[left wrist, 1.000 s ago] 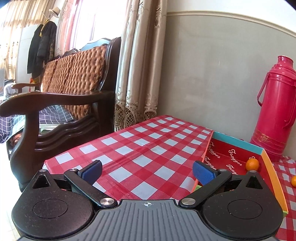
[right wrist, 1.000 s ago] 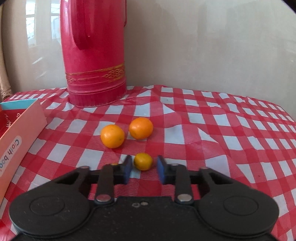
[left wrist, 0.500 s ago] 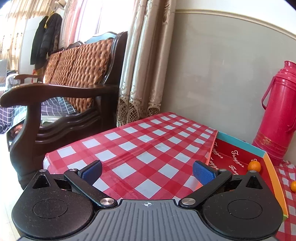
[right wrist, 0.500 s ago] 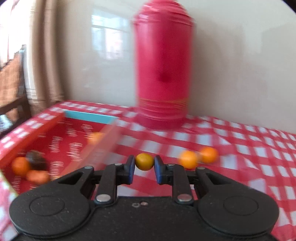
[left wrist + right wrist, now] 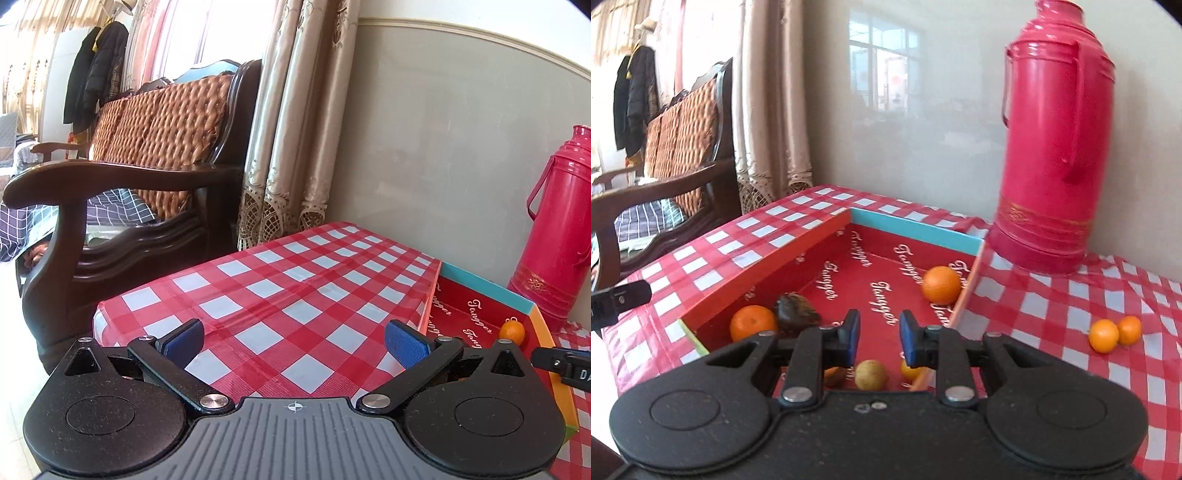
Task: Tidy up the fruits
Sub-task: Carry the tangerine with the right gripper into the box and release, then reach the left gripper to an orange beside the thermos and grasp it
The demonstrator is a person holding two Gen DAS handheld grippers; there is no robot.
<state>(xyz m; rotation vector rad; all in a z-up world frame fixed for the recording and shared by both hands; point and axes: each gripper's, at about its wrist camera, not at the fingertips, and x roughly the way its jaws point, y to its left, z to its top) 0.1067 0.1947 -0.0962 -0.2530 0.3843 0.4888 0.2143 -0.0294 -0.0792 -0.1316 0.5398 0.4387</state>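
A shallow red box [image 5: 820, 254] with a blue far wall sits on the checked tablecloth; it also shows in the left wrist view [image 5: 480, 291]. It holds an orange [image 5: 940, 285] at its far right, an orange [image 5: 752, 322] and a dark fruit [image 5: 796, 311] at its left, and a small yellow fruit [image 5: 870, 374] and a small orange [image 5: 909, 370] at its near end. My right gripper [image 5: 875, 338] hovers over the box, open and empty. Two oranges [image 5: 1113, 333] lie on the cloth to the right. My left gripper [image 5: 293, 341] is open and empty over the cloth, left of the box.
A tall red thermos [image 5: 1052, 147] stands behind the box's right corner, against the wall. A wooden armchair [image 5: 122, 206] and curtains [image 5: 295, 122] are beyond the table's left edge. The right gripper's tip [image 5: 561, 363] shows in the left wrist view.
My right gripper carried the small orange from the cloth leftward over the box and opened; the fruit now lies in the box. The left gripper barely moved.
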